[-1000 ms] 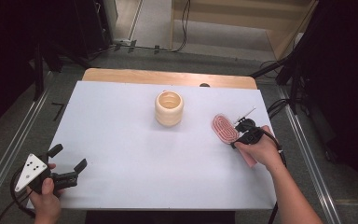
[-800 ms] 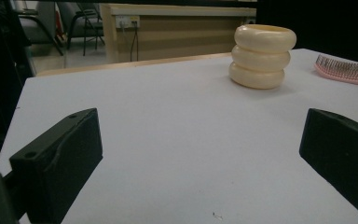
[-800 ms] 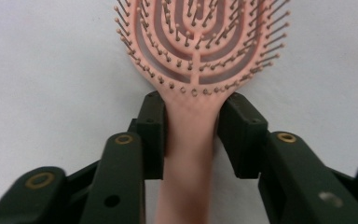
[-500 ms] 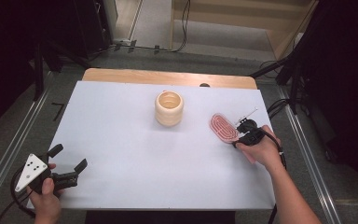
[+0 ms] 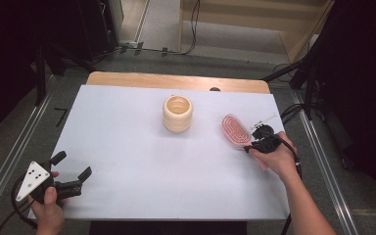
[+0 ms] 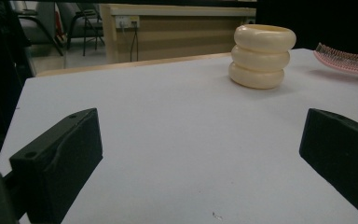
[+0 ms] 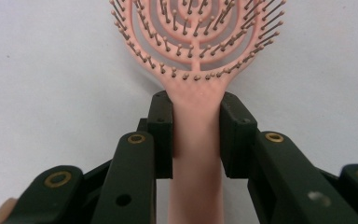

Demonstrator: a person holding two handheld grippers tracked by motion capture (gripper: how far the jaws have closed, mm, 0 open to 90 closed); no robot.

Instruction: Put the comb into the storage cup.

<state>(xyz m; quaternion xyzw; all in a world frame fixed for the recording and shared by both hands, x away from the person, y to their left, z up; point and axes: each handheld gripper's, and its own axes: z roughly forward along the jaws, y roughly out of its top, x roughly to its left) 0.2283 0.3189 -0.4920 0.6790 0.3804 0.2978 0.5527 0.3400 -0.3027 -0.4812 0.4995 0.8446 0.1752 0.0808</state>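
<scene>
A pink hairbrush (image 5: 235, 129) lies bristles up at the right of the white table (image 5: 127, 127). My right gripper (image 5: 250, 142) has just been closing, and its pads now press both sides of the brush handle (image 7: 196, 186), just below the bristled head (image 7: 196, 42). A cream ribbed cup (image 5: 177, 113) stands upright mid-table toward the far side. My left gripper (image 5: 72, 165) rests at the near left corner. In the left gripper view its jaws (image 6: 198, 154) stand wide open with nothing between them, facing the cup (image 6: 261, 56) and the brush (image 6: 345, 59).
A wooden strip (image 5: 176, 81) runs along the table's far edge. Metal rails (image 5: 10, 161) flank both sides, and cables (image 5: 293, 110) lie on the floor beyond the right edge. Bare white tabletop lies between the cup and both grippers.
The right hand has edged slightly away from the near edge, with the brush shifting a little along with it. The left gripper has stayed where it was.
</scene>
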